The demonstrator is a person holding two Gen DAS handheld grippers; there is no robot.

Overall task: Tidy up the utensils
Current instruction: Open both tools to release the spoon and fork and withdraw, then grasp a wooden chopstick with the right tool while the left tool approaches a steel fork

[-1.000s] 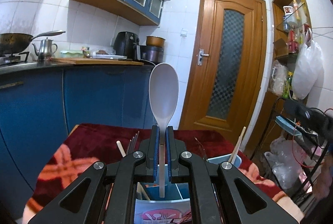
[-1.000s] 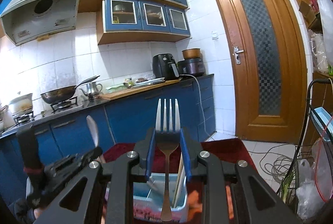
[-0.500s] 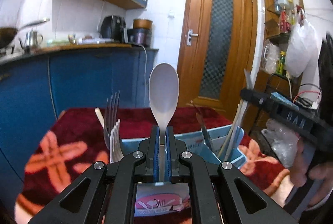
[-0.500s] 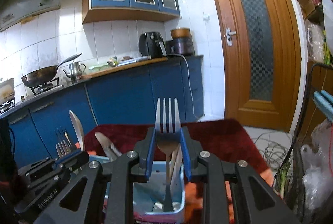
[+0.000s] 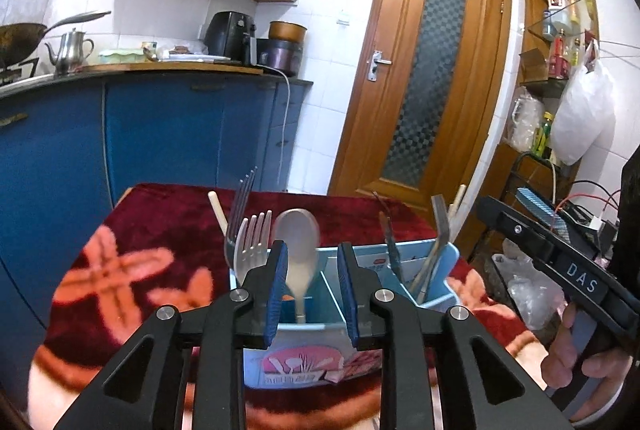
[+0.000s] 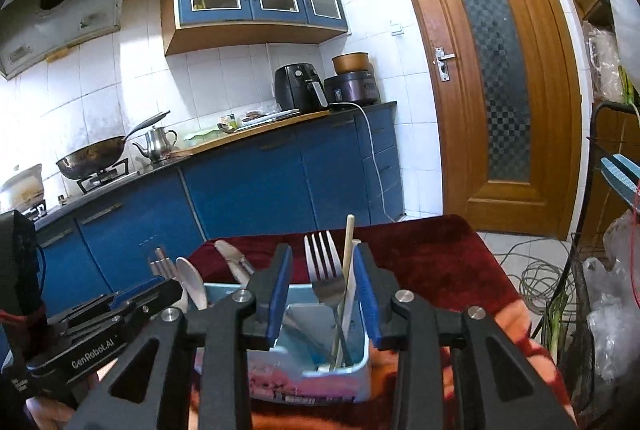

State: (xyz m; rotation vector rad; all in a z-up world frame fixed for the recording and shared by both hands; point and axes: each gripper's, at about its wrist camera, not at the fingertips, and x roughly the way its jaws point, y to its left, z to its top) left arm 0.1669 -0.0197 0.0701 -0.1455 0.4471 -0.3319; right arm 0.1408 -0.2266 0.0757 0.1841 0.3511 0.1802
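Blue padding lined the inner faces of both tools, and in both views those pads stood clear of the cutlery. The left gripper [image 5: 312,290] had just been opening: half a second before it clamped the neck of the grey spoon [image 5: 298,250], whose bowl stood high above the fingers, and at this moment the spoon sat lower in a front compartment of the pale blue caddy [image 5: 440,262], leaning toward the left pad, with a gap showing on the right side. Whether it still brushed the left pad could not be told. The right gripper [image 6: 324,294] had likewise been opening; its steel fork [image 6: 324,270], pinched a moment earlier, rested tines-up in the caddy's end compartment [image 6: 360,358] beside a wooden chopstick [image 6: 348,258], with daylight between it and either pad. Both sets of fingers were moderately parted, holding nothing.

Judging from this, both pieces were delivered and the drop-off step looked finished. Other forks [image 5: 250,238], a knife [image 6: 234,262] and more chopsticks already stood in the caddy on the red patterned cloth [image 5: 132,250] covering the counter. The sensible next move was probably to draw both tools back without snagging an upright handle, since the spoon leaned close to a pad.
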